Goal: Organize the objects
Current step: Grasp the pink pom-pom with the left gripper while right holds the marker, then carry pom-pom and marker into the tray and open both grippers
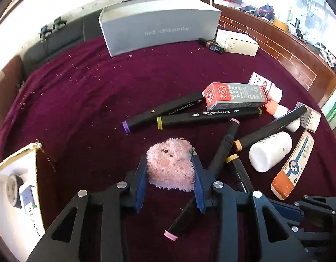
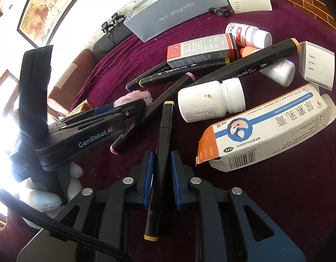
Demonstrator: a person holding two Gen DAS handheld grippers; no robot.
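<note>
Left gripper [image 1: 170, 174]: its blue-padded fingers are pressing both sides of the pink plush toy [image 1: 170, 163], grasping it just above the desk cloth [image 1: 80, 100].
Right gripper [image 2: 160, 174]: its fingers are flanking the yellow-capped marker [image 2: 161, 152]; small gaps are showing beside the barrel, so whether they are gripping cannot be told.
Plush toy, right wrist view: only a pink edge is showing behind the left gripper's arm; the rest is being hidden.
Yellow-capped marker, left wrist view: its lower part is being cut off by the gripper frame.
Pink-capped marker [image 1: 211, 168]: it is lying diagonally, passing under the left gripper's right finger, so its middle is being hidden.
Marker pile: the purple-capped marker [image 1: 163, 111] and the olive-capped marker [image 1: 209, 118] are lying side by side near the desk's middle; the red-and-grey carton [image 1: 233, 97] is resting on their far ends.
White bottle [image 1: 269, 151]: it is lying on its side toward the right edge, beside the orange-and-white medicine box [image 2: 268, 128].
Grey shoebox [image 1: 159, 25]: it is standing at the far edge.
Open box [image 1: 17, 194]: it is sitting at the near left edge, partly cut off; its contents are hard to make out.
Gloved hand [image 2: 58, 192]: it is holding the left gripper's handle, washed out by glare.
</note>
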